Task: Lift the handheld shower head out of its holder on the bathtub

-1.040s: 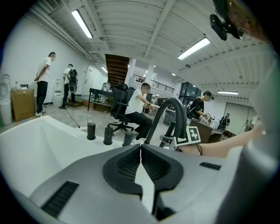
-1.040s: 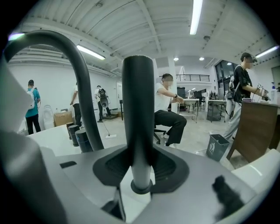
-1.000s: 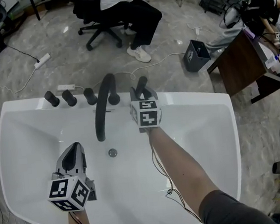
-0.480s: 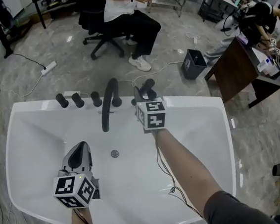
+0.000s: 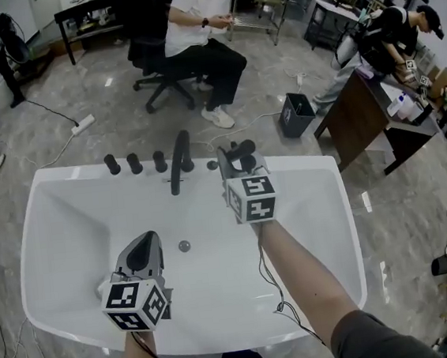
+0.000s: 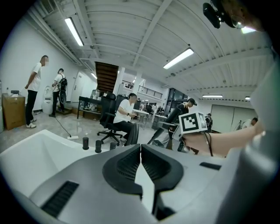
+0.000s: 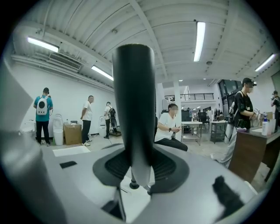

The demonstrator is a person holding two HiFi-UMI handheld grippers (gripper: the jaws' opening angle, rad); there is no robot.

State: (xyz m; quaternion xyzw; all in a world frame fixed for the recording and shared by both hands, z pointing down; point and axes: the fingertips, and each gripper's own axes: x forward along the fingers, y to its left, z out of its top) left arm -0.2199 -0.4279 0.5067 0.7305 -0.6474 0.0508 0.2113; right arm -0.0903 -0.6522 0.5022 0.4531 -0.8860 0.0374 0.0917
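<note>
Shower head [image 7: 133, 109], one, is clamped upright in the right gripper [image 5: 235, 155] at the bathtub's [image 5: 316, 228] far rim, beside one spout [image 5: 179, 161] and three knobs [image 5: 134, 163]. The left gripper's [image 5: 141, 245] jaws are pressed together, empty.

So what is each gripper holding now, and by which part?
The right gripper holds the black shower head near its lower end; most of it stands above the jaws. The left gripper is shut and holds nothing.

Open bathtub basin [image 5: 65, 254], spout [image 5: 179, 161] and knobs [image 5: 134, 163] lining far rim
</note>
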